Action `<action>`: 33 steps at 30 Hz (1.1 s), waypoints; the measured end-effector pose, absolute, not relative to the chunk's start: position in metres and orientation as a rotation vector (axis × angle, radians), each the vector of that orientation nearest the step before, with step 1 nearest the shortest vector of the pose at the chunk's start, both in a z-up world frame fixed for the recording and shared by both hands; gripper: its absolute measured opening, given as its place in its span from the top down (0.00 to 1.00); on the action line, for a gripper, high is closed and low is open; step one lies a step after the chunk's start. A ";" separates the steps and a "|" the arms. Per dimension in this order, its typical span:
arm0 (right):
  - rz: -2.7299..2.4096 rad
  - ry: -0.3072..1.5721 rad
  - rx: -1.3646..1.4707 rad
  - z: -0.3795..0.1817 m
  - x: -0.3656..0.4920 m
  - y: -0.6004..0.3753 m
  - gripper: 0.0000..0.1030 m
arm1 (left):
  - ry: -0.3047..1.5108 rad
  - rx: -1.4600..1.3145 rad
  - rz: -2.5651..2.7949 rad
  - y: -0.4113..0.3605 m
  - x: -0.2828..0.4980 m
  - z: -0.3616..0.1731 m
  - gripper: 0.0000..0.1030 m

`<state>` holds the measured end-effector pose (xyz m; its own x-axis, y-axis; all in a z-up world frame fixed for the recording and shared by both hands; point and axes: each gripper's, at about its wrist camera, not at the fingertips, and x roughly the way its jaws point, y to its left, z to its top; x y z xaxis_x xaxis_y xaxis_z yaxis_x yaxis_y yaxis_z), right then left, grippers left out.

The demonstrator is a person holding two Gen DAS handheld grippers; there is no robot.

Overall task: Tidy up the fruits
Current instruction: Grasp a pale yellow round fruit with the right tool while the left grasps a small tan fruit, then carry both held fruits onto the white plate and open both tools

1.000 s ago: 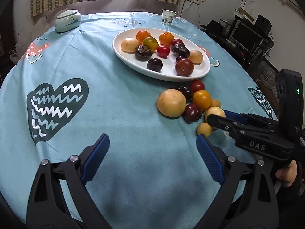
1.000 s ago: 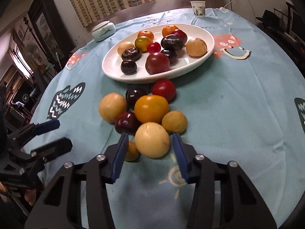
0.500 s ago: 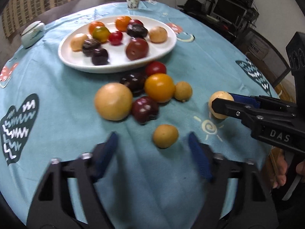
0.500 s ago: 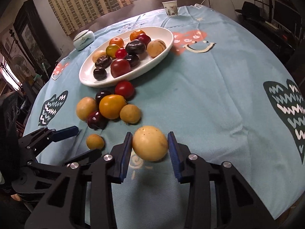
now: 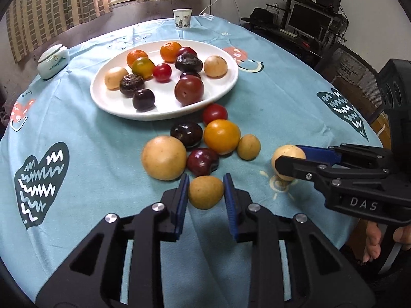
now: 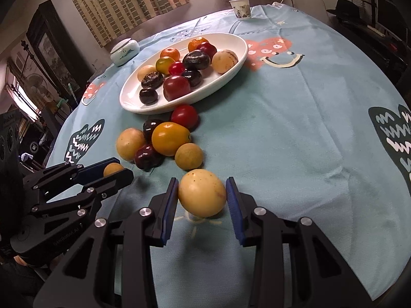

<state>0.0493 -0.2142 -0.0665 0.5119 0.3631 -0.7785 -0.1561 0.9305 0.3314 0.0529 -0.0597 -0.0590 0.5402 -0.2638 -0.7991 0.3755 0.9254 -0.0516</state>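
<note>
A: Fruit count, as the left wrist view shows it: ten pieces on the white plate [image 5: 218, 95], six in the loose cluster [image 5: 195, 143] on the blue cloth of the desk [image 5: 77, 128], and one in each tool.

B: And the tools?

A: The left tool [image 5: 205, 195] has its blue pads narrowed onto a small tan fruit [image 5: 205, 192]; both pads appear to touch its sides. The right tool [image 6: 202, 196] is clamped on a pale yellow fruit [image 6: 202, 192], which hangs clear of the cloth.

B: Where do those two lie?

A: The tan fruit sits between the left tool's pads at the near edge of the cluster, just beside a large yellow fruit [image 5: 164, 157] and a dark red plum [image 5: 202, 161]. The pale fruit is on the cluster's right, apart from it, toward the desk's near edge.

B: Anything else on the desk?

A: One paper cup [image 5: 182, 19] at the far edge, one lidded ceramic jar [image 5: 52, 61] at the far left.
</note>
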 end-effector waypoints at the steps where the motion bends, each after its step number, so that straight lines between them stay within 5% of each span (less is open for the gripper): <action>1: 0.319 0.988 0.230 -0.066 0.049 -0.213 0.63 | 0.925 0.127 -0.381 -0.058 0.052 -0.058 0.74; 22: 0.342 0.950 0.202 -0.047 0.052 -0.196 0.63 | 0.830 0.048 -0.256 0.006 0.078 -0.015 0.74; 33: 0.409 0.855 0.072 0.000 0.123 -0.142 0.63 | 0.823 0.076 -0.211 0.010 0.170 0.008 0.73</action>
